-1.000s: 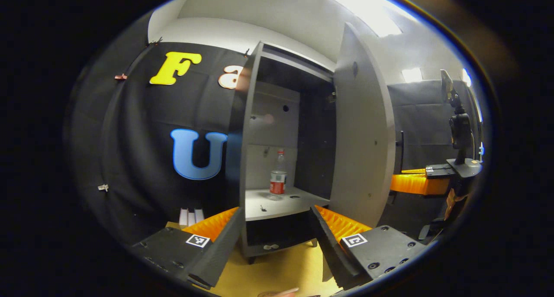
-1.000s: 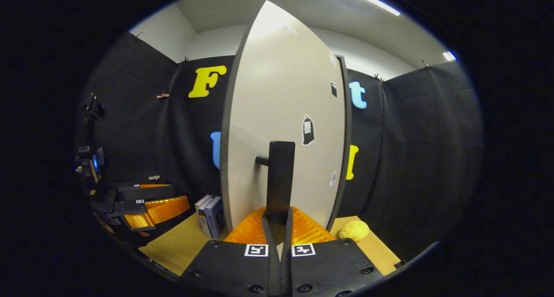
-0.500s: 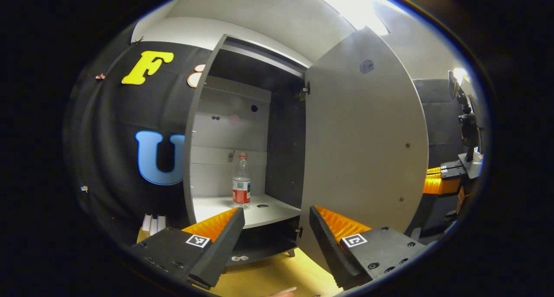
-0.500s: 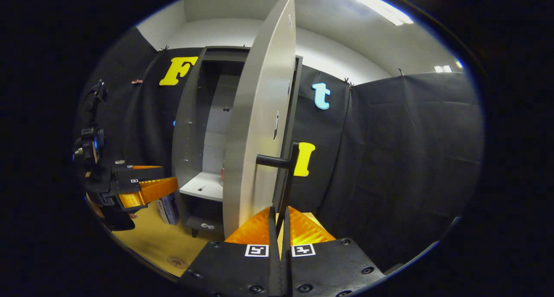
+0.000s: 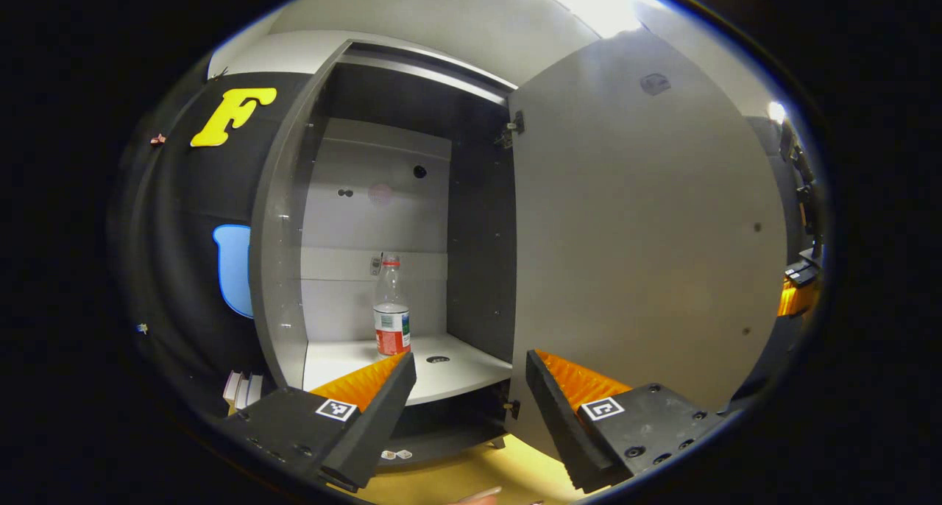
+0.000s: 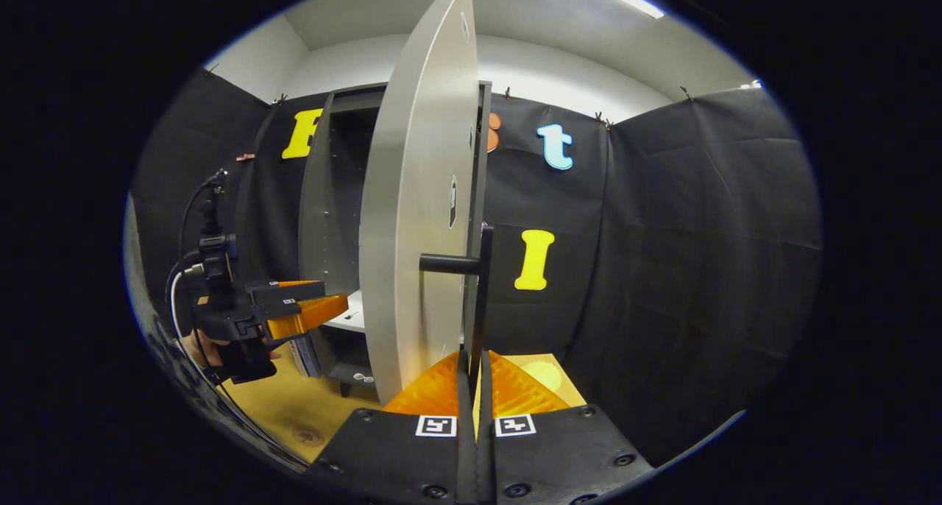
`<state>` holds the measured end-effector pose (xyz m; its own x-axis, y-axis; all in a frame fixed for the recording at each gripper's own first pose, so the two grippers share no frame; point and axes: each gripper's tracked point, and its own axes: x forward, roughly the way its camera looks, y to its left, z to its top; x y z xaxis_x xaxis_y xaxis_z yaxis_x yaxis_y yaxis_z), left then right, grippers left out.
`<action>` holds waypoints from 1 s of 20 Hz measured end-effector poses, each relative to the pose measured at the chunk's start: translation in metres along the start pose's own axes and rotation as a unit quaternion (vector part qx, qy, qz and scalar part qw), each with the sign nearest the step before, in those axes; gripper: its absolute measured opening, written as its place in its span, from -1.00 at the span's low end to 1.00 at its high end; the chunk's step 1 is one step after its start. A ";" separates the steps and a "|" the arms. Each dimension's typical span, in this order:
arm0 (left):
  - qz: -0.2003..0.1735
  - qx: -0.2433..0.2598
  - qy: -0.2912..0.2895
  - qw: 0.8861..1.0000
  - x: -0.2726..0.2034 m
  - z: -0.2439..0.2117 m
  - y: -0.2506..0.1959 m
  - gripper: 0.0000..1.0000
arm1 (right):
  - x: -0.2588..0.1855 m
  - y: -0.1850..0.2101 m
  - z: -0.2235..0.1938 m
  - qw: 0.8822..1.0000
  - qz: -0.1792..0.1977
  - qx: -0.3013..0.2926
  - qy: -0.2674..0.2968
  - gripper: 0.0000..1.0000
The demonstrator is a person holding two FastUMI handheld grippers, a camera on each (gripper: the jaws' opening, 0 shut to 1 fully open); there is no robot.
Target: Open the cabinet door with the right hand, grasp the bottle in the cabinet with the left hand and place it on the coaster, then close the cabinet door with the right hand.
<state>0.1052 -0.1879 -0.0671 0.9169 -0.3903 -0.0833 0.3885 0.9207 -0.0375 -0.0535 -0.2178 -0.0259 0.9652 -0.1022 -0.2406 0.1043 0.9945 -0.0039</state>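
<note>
Booth: black cloth walls, white ceiling, tan wooden desk (image 6: 287, 402) under grey cabinet (image 5: 283, 269). Cabinet door (image 5: 640, 232) swung wide, smooth matte panel; one dark bar handle (image 6: 482, 291). One clear plastic bottle (image 5: 391, 306), red cap and label, upright on pale shelf (image 5: 456, 365), 11 o'clock of left claw (image 5: 471, 394). Left claw wide, holding nothing. Right claw (image 6: 472, 380) closed on handle. Coaster (image 6: 307, 436) on desk, 8 o'clock.

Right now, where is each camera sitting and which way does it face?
Left gripper view: rides the open left gripper, facing the open cabinet and upright bottle; its own fingers show.
Right gripper view: rides the right gripper, shut on the door handle, facing the door's edge; a hand holds the left gripper.
Shared: cabinet, door, left gripper.
</note>
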 end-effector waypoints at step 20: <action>0.126 0.032 -0.014 0.991 0.196 -0.012 0.136 0.92 | -0.044 -0.139 0.022 0.984 -0.122 0.122 -0.035 -0.16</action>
<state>0.3362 -0.1392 -0.1008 0.9873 -0.1491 -0.0545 0.1516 0.9875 0.0443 -0.1058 -0.3520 0.0063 0.9175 -0.3479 -0.1929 0.3818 0.9063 0.1813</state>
